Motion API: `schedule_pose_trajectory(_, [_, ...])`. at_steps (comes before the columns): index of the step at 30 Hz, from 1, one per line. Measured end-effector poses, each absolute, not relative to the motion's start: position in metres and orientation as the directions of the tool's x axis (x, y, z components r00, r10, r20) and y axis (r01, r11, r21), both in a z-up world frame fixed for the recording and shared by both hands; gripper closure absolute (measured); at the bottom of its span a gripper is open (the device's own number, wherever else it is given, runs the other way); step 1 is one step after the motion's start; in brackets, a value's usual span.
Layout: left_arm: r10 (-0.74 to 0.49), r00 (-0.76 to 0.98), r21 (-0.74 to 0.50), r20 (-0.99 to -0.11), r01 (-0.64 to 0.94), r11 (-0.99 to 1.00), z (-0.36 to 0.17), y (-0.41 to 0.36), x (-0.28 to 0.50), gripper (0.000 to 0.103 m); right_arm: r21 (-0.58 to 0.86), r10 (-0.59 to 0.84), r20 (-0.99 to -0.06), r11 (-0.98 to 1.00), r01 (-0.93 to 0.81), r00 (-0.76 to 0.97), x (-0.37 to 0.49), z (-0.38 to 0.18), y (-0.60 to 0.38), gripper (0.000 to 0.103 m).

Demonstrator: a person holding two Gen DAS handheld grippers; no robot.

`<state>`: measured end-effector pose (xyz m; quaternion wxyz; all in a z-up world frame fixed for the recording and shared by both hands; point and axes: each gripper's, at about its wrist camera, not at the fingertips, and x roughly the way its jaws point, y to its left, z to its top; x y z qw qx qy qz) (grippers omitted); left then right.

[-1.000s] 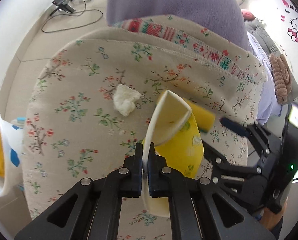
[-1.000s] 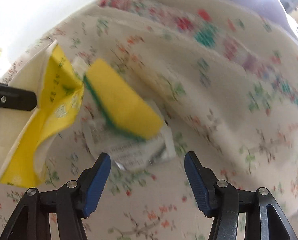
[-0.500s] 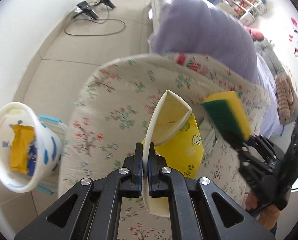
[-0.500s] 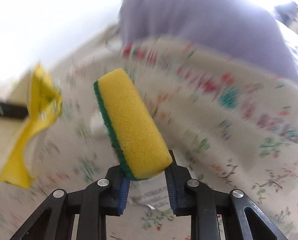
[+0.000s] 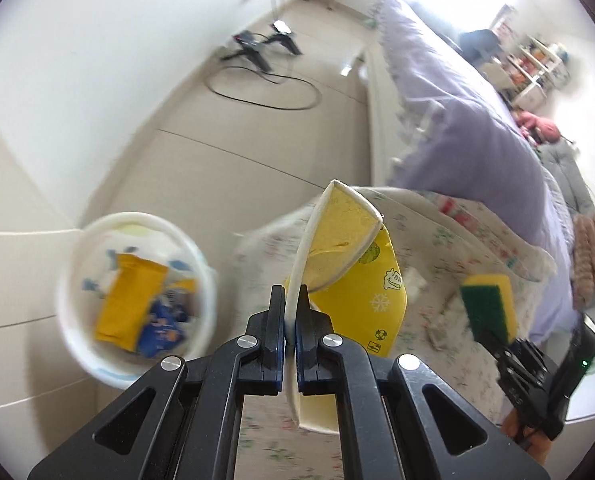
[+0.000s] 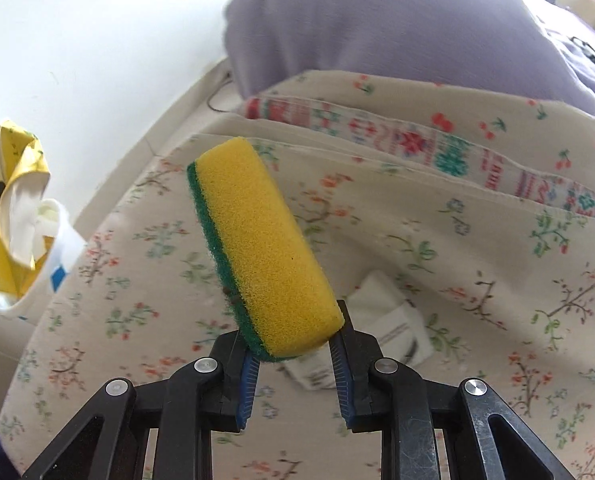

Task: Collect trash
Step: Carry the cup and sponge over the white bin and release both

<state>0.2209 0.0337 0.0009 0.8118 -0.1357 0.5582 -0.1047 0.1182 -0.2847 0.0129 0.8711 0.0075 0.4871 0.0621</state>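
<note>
My left gripper [image 5: 291,320] is shut on a crumpled yellow-and-white paper wrapper [image 5: 349,240], held in the air beside a white trash bin [image 5: 77,280]. The bin stands on the floor at lower left and holds a yellow packet [image 5: 129,300] and a blue wrapper [image 5: 161,328]. My right gripper [image 6: 295,360] is shut on one end of a yellow sponge with a green scouring side [image 6: 257,248], lifted above the floral cover [image 6: 477,248]. A white printed packet [image 6: 385,320] lies on the cover just behind the sponge. The wrapper [image 6: 13,216] shows at the far left of the right wrist view.
A purple blanket [image 5: 457,120] covers the bed behind the floral cover. Black cables and small stands [image 5: 265,48] lie on the beige floor by the white wall. Shelves [image 5: 537,64] stand at the far right. The bin's rim [image 6: 63,256] touches the cover's left edge.
My right gripper closed on the sponge and lifted it off the white packet. My left gripper swung left with the wrapper, bringing the bin closer to the middle of its view.
</note>
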Motion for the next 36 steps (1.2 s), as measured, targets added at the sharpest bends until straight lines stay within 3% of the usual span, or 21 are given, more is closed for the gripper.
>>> schedule_pose_trajectory(13, [-0.153, 0.373, -0.198, -0.915, -0.085, 0.976, -0.015, 0.117, 0.210, 0.099, 0.092, 0.152, -0.851, 0.986, -0.142, 0.502, 0.109, -0.001, -0.246, 0.075])
schedule_pose_trajectory(24, [0.025, 0.295, 0.019, -0.955, -0.023, 1.000, -0.055, 0.125, 0.225, 0.099, 0.216, 0.281, -0.833, 0.958, -0.188, 0.476, 0.117, -0.010, -0.176, 0.074])
schedule_pose_trajectory(36, [0.069, 0.200, 0.056, -0.977, -0.071, 0.996, -0.091, 0.140, 0.247, 0.097, 0.388, 0.441, -0.804, 0.897, -0.211, 0.398, 0.149, -0.036, -0.054, 0.074])
